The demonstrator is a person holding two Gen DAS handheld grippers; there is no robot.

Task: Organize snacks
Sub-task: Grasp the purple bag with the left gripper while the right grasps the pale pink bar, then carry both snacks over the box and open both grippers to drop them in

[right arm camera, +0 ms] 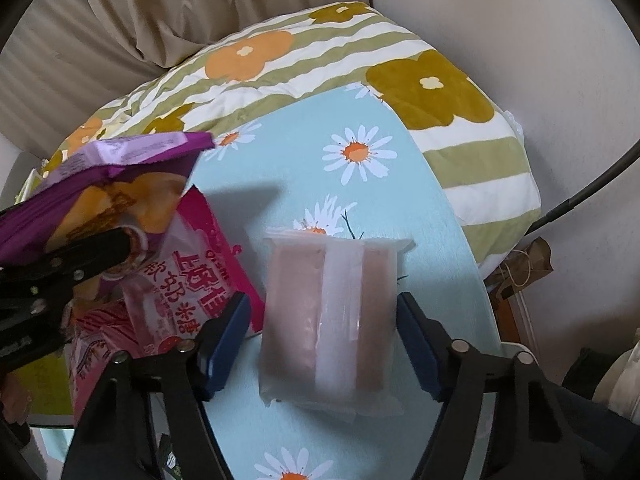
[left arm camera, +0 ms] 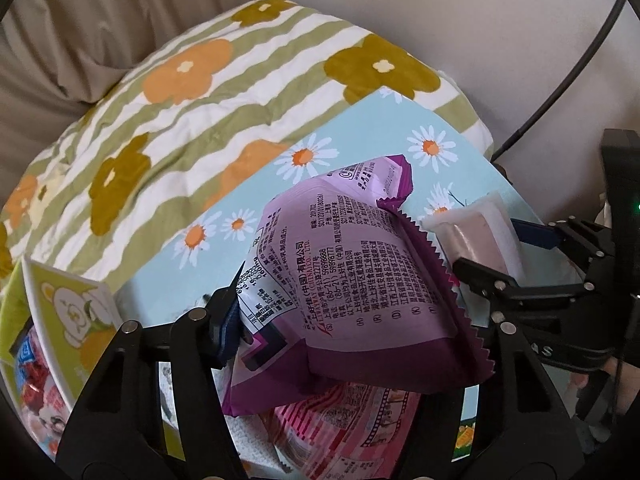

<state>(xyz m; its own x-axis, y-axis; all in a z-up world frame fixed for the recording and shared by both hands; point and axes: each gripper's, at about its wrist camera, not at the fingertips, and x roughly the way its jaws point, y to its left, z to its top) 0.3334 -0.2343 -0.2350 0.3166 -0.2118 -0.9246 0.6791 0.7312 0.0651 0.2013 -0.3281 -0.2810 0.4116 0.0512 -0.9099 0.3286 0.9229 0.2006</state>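
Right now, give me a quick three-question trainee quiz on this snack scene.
1. True or false: the left gripper holds the purple snack bag.
2. What sits between the fingers of the right gripper? A. a pink candy bag; B. the clear-wrapped pink-and-white packet; C. a tissue.
3. Fill in: the light blue tabletop is printed with white ____.
Key: 1 true; 2 B; 3 daisies.
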